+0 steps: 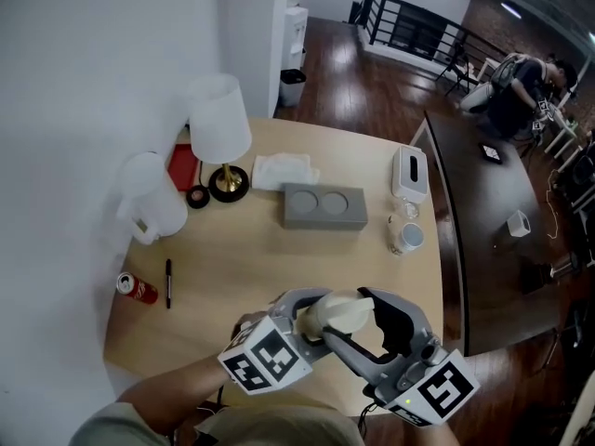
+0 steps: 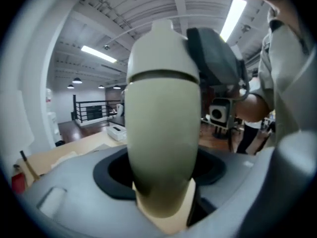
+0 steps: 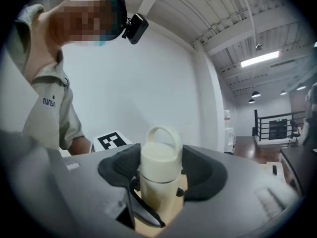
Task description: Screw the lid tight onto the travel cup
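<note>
A cream travel cup (image 1: 339, 312) lies roughly level in the air over the table's near edge, held between both grippers. My left gripper (image 1: 305, 321) is shut on the cup's body (image 2: 161, 133), which fills the left gripper view. The lid (image 3: 159, 155), with its loop handle on top, sits on the cup's far end (image 2: 163, 48). In the right gripper view, my right gripper (image 3: 159, 168) has its dark pads (image 3: 202, 171) against both sides of the lid, shut on it. In the head view the right gripper (image 1: 374, 321) meets the cup from the right.
On the pale wooden table (image 1: 279, 258) stand a white lamp (image 1: 219, 124), a grey block with two round recesses (image 1: 323, 205), a white jug (image 1: 149, 198), a tissue box (image 1: 409, 172) and a small jar (image 1: 406, 238). A red can (image 1: 136, 288) and a pen (image 1: 168, 282) lie at left. A dark table (image 1: 493, 212) adjoins at right.
</note>
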A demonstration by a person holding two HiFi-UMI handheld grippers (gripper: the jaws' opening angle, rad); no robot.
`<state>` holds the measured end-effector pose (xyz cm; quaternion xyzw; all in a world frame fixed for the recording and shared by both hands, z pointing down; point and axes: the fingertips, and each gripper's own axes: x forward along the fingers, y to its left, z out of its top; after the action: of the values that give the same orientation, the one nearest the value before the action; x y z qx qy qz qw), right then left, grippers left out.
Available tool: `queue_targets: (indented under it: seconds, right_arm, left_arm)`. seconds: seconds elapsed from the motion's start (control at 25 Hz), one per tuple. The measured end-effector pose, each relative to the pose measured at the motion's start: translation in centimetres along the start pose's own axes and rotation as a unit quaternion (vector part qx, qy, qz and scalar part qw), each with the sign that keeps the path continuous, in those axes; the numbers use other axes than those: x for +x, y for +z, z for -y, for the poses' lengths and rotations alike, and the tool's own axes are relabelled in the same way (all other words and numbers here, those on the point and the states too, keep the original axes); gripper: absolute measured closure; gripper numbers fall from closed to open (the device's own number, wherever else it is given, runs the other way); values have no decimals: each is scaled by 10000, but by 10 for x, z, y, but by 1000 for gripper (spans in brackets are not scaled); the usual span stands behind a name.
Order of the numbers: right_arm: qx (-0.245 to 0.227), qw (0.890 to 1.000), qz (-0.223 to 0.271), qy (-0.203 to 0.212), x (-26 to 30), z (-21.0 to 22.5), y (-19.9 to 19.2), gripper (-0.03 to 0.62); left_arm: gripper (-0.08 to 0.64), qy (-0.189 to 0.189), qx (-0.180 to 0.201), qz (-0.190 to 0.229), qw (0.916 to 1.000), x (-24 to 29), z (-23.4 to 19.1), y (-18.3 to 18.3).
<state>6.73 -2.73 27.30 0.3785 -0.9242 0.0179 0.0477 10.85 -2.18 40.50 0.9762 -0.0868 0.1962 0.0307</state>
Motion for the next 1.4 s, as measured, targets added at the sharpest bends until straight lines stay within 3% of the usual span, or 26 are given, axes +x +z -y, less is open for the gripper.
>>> queue_targets:
  seconds: [0.12,0.24,0.52,0.76,0.92,1.04,1.12,1.16,1.24,1.4]
  right_arm:
    - [84,9999,77,22,14,18,-10,328]
    - [254,9989,140,371,36,35,-20,328]
    - [739,9902,150,1172,71,46,-34,318]
    - [759,9773,182,1967,59,33,-28,311]
    - [814,9597,41,2691,52,22,-26,311]
    - [827,9430,-20,3224,42,10,-23,310]
    - [781,9336,-76,3496,36,2,-21,308]
    - [751,9327,-90,3527,35,0,-21,308]
    - [716,9421,-40,3277,37,3,-19,311]
    - [593,9782,97,1989,51,21,-16,314]
  left_arm:
    - [244,629,-139,-118,9979,5,-29,-8]
    - [244,1026,-417,-263,9935,7,-57,-18]
    - [245,1048,-653,-336,9918,-6,-98,-29]
    - [244,498,-621,-356,9962,-20,-82,-30]
    - [244,-459,-631,-235,9967,-18,-46,-22]
    - [244,-1250,-588,-191,9902,-19,-15,-17]
    - [244,-1535,-529,-230,9865,-19,-3,-15]
    - [244,-1538,-507,-249,9865,-17,-1,-15]
    - [244,-1263,-518,-229,9904,-14,-8,-13]
    - [244,22,-436,-285,9986,-8,-45,-12]
